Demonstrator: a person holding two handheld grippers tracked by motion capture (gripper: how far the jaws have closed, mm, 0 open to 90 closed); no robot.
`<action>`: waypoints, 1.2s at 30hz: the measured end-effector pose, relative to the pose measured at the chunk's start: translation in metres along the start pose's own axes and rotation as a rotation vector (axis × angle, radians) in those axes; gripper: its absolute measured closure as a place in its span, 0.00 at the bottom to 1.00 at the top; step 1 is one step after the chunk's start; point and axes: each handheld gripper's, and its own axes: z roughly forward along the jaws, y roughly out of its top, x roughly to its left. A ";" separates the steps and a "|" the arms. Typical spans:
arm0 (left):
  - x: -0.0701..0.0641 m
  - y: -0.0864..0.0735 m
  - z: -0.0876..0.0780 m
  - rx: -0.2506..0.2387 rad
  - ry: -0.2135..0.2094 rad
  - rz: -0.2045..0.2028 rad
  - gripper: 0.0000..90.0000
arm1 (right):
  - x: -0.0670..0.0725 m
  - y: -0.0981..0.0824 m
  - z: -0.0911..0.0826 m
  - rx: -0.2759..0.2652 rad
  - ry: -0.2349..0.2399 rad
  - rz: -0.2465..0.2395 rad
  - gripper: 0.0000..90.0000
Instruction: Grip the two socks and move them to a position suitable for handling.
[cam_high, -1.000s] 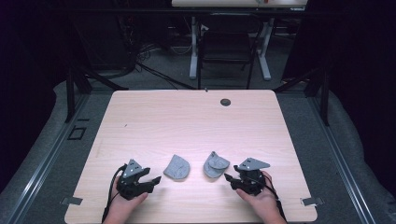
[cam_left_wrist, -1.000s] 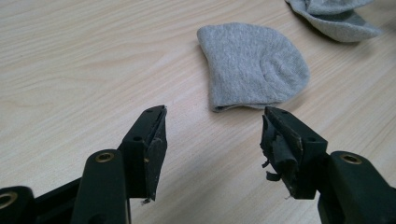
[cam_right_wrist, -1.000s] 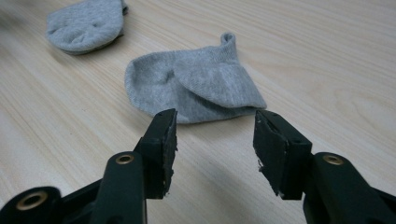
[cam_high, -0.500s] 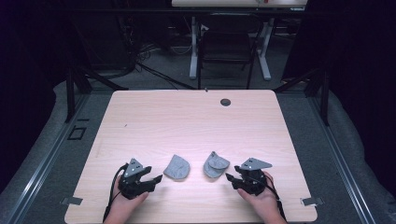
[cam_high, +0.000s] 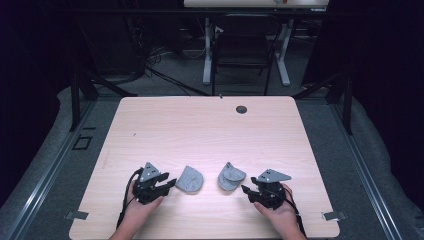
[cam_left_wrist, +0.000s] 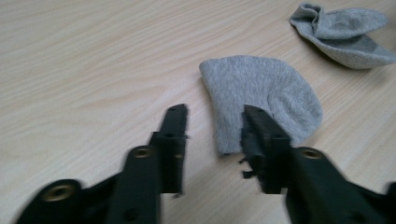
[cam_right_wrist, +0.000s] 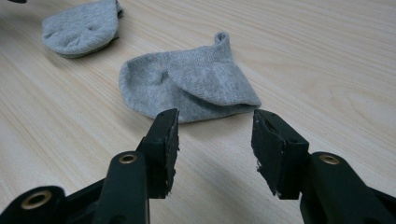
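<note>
Two grey socks near front edge of bench (cam_high: 210, 125), well apart. Left gripper (cam_left_wrist: 212, 126) fingers spread wide, empty, straddling near edge of left sock (cam_left_wrist: 261, 93). Right gripper (cam_right_wrist: 215, 135) fingers wide, empty, just short of right sock (cam_right_wrist: 191, 86). Risk: thin fabric slips out or bunches, fingers scrape bench.

table (cam_high: 200, 130): pale wood grain, dark round spot near far edge | two socks (cam_high: 190, 179) (cam_high: 231, 176): plain heather grey | left gripper (cam_high: 159, 184), right gripper (cam_high: 252, 191): black jaws, brass-coloured rivets, grey top plates | floor: grey
</note>
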 end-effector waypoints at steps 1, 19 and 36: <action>-0.001 0.001 0.002 0.005 -0.004 0.002 0.78 | 0.000 0.000 0.000 -0.001 0.000 0.000 0.57; -0.010 -0.003 0.021 0.088 -0.016 0.022 1.00 | 0.000 -0.001 0.002 -0.002 0.002 -0.001 0.57; -0.028 0.011 0.020 0.044 -0.052 0.045 1.00 | -0.001 -0.001 0.000 -0.014 0.000 0.001 0.57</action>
